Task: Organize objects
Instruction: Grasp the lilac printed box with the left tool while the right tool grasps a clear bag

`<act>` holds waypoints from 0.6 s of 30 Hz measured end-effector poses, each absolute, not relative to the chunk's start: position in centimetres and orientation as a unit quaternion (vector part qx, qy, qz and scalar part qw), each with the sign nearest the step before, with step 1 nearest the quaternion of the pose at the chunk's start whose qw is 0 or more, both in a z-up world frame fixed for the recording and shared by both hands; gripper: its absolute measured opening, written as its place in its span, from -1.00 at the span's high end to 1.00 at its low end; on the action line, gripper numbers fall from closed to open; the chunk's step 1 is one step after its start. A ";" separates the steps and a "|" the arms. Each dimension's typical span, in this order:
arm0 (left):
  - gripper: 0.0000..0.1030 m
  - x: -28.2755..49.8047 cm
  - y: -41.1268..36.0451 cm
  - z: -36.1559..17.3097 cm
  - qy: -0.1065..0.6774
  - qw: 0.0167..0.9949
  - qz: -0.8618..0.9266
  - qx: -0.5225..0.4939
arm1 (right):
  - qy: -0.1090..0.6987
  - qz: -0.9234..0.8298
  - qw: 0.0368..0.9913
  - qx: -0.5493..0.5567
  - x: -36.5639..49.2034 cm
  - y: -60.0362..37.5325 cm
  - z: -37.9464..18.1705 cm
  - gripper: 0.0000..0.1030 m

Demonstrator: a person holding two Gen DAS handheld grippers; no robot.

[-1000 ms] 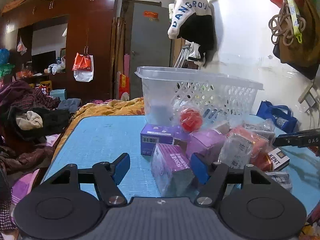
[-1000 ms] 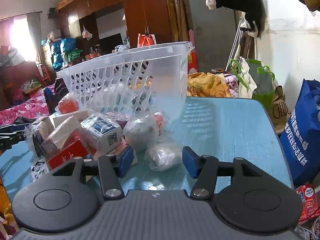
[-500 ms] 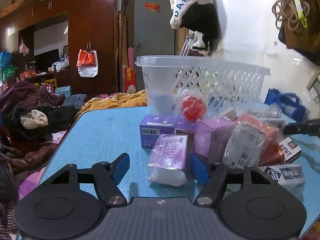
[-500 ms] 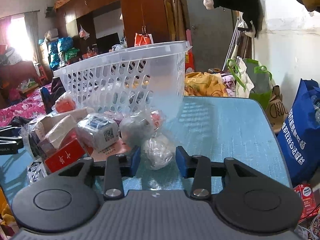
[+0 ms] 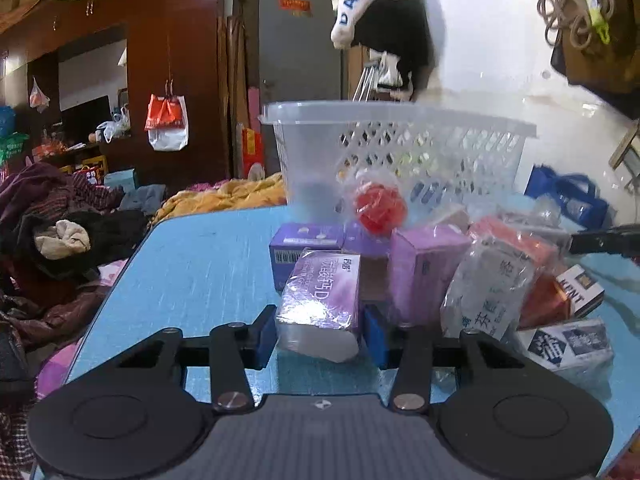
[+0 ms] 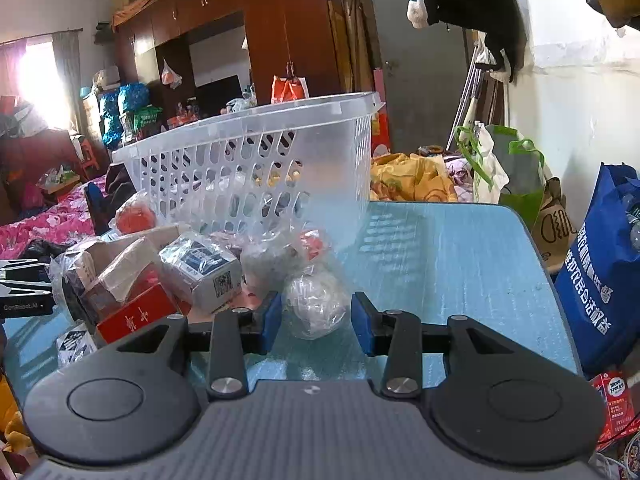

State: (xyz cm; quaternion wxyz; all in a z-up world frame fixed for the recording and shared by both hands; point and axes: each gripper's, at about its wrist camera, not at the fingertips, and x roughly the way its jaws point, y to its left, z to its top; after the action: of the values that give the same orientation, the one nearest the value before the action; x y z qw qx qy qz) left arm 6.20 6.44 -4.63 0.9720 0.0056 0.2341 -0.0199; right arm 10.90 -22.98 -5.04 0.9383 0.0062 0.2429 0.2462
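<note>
Two tongs are seen, one per wrist view, both low over a blue surface (image 5: pixel 192 272). The left tongs (image 5: pixel 320 336) are closed onto a purple wrapped packet (image 5: pixel 322 300); both blue pads (image 5: pixel 267 336) are pressed against its sides, and the packet stands tilted between them at the near edge of the pile. Whether its base is touching the surface cannot be told. The right tongs (image 6: pixel 316 322) are set partly open around a clear-wrapped ball (image 6: pixel 316 306), which rests on the surface; the left pad is touching or nearly touching the wrapping, while a narrow gap is visible at the right pad, so no firm hold is shown.

A white perforated basket (image 5: pixel 400 152) is standing on the surface behind the pile, and is also recorded in the right view (image 6: pixel 256 160). Against its near wall a bagged red ball (image 5: pixel 380 208) is lying on top of purple boxes (image 5: pixel 424 272). To the right of these, a clear bag with printed characters (image 5: pixel 488 284) and a carton marked KENT (image 5: pixel 580 288) are noted. In the right view a red carton (image 6: pixel 136 316) and a wrapped box bearing a QR code (image 6: pixel 204 268) are lying just beside the clear-wrapped ball.
</note>
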 end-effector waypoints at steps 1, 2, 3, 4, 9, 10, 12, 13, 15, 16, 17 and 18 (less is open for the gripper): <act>0.05 6.1 6.5 -4.6 0.229 0.973 -0.021 0.003 | 0.239 0.245 0.940 0.007 10.8 -23.0 -5.0 0.18; 0.05 5.9 6.6 -4.6 0.223 0.974 -0.022 0.001 | 0.235 0.244 0.941 0.007 10.7 -23.1 -4.9 0.18; 0.05 5.7 6.7 -4.6 0.217 0.976 -0.022 -0.001 | 0.230 0.243 0.942 0.008 10.6 -23.1 -4.9 0.18; 0.05 5.6 6.7 -4.6 0.210 0.977 -0.021 -0.005 | 0.224 0.243 0.944 0.010 10.4 -23.2 -4.8 0.18; 0.05 5.3 7.4 -4.3 0.189 0.981 -0.022 -0.033 | 0.187 0.234 0.954 0.006 9.3 -23.3 -4.5 0.18; 0.05 5.1 7.5 -4.3 0.184 0.982 -0.019 -0.036 | 0.183 0.230 0.956 0.006 9.2 -23.3 -4.4 0.18; 0.05 5.1 7.5 -4.2 0.181 0.983 -0.010 -0.038 | 0.173 0.225 0.959 0.011 9.0 -23.5 -4.3 0.19; 0.05 4.9 7.5 -4.2 0.175 0.984 -0.005 -0.041 | 0.163 0.222 0.961 0.013 8.8 -23.6 -4.3 0.19; 0.05 4.8 7.6 -4.0 0.168 0.985 -0.001 -0.044 | 0.149 0.213 0.965 0.016 8.4 -23.7 -4.2 0.19; 0.05 4.7 7.6 -4.0 0.163 0.986 0.001 -0.045 | 0.144 0.210 0.967 0.017 8.3 -23.7 -4.1 0.19; 0.05 4.6 7.6 -3.9 0.160 0.986 0.002 -0.047 | 0.139 0.210 0.968 0.017 8.2 -23.7 -4.0 0.19; 0.05 4.5 7.7 -3.8 0.156 0.987 0.001 -0.048 | 0.136 0.209 0.968 0.017 8.2 -23.7 -4.0 0.19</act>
State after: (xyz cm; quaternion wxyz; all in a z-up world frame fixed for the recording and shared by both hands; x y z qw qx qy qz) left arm 4.50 7.65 -3.80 0.9865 -0.0478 0.1563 0.0014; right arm 8.15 -23.70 -4.02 0.9683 0.0170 0.1355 0.2091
